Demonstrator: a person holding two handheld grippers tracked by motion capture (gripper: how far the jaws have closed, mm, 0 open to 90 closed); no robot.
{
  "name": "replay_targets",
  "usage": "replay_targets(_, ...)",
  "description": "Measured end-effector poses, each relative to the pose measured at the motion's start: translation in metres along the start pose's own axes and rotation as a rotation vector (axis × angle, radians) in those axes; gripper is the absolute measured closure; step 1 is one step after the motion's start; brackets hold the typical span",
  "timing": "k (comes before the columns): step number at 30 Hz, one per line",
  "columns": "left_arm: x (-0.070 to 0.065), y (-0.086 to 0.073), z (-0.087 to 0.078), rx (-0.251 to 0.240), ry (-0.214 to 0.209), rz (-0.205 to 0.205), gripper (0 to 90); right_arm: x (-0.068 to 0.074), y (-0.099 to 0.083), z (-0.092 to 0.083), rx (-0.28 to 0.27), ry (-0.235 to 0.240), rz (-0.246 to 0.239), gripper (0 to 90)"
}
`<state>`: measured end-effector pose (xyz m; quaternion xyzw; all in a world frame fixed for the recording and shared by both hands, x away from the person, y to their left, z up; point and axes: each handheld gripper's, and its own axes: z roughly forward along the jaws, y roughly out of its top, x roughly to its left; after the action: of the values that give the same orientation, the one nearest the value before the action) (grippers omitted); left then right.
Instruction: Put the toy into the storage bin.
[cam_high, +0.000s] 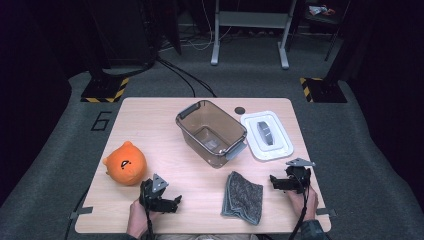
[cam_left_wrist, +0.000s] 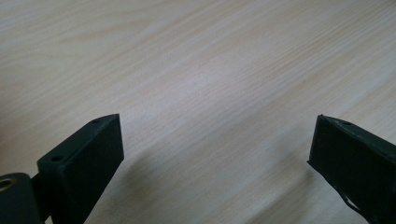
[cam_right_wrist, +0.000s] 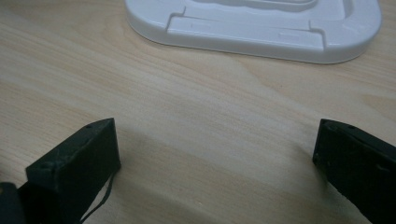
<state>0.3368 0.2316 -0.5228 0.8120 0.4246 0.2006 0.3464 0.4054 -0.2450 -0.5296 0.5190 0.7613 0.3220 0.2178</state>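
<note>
A clear brownish plastic bin (cam_high: 211, 131) stands empty at the table's middle. Its white lid (cam_high: 266, 135) with a grey handle lies flat just to its right. An orange plush toy (cam_high: 125, 164) sits at the left, and a folded grey cloth (cam_high: 243, 196) lies near the front edge. My left gripper (cam_high: 175, 202) rests low by the front edge, right of the plush, open over bare wood (cam_left_wrist: 217, 135). My right gripper (cam_high: 275, 181) sits right of the cloth, open and holding nothing (cam_right_wrist: 215, 140). The white lid's (cam_right_wrist: 261, 32) near edge lies just ahead of its jaws.
A small black disc (cam_high: 240, 110) lies on the wooden table (cam_high: 150, 120) behind the bin. Grey carpet surrounds the table, with stand bases marked in yellow and black stripes and a metal frame farther back.
</note>
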Motion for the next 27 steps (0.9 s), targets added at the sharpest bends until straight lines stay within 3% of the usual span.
replay_targets(2,0.001,0.004,-0.006,-0.013,-0.006,0.004,3.5,0.0,0.0,0.0,0.0,0.001,0.0,0.0)
replay_targets(12,0.014,0.026,-0.047,-0.108,0.053,0.019,6.7,0.0,0.0,0.0,0.001,-0.001,-0.001,0.0)
replay_targets(14,0.019,0.03,-0.055,-0.12,0.052,0.019,6.6,0.0,0.0,0.0,0.002,-0.001,-0.002,0.0)
replay_targets(23,0.049,0.038,-0.08,-0.157,0.135,-0.001,5.6,0.0,0.0,0.0,0.002,-0.001,-0.002,0.0)
replay_targets(27,0.067,0.04,-0.087,-0.178,0.174,-0.045,5.7,0.0,0.0,0.0,0.002,-0.001,-0.003,0.0)
